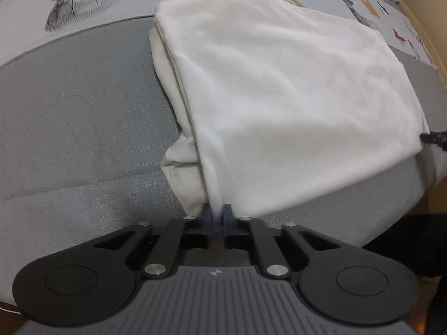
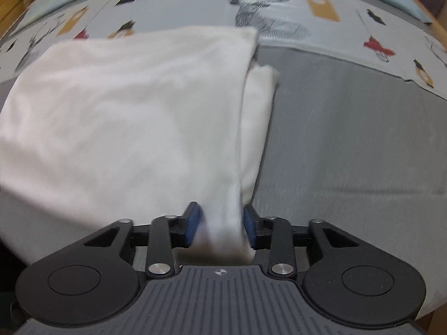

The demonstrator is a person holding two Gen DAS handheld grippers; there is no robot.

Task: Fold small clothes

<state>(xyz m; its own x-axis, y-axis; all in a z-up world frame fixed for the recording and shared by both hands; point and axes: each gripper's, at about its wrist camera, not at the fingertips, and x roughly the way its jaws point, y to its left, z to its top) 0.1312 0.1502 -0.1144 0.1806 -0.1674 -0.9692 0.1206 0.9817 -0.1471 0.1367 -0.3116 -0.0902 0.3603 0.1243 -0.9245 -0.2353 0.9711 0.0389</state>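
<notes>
I counted one garment and two tongs. The white garment [image 1: 279,97] lay folded in several layers on the grey cushion [image 1: 78,117], and in the left wrist view it spread from the centre out toward two o'clock, with a thicker folded edge showing along its nine o'clock side. My left gripper [image 1: 217,214] sat at six o'clock in that view, its jaws drawn narrow and pinched on a thin bit of the garment's near corner. At three o'clock, at the very edge of that view, one small dark tip touched the cloth's far corner; I could not tell what it was. In the right wrist view the same white garment [image 2: 125,111] filled the left half, from nine o'clock to the centre, and its near corner ran down between the blue pads [image 2: 192,224] of my right gripper [image 2: 222,223], which pressed on a bunched strip of it from both sides. Beyond the grey cushion [image 2: 349,125] at twelve o'clock lay one printed sheet [image 2: 279,8], on which I counted one large sketched deer and several small red and mustard figures, blurred.
</notes>
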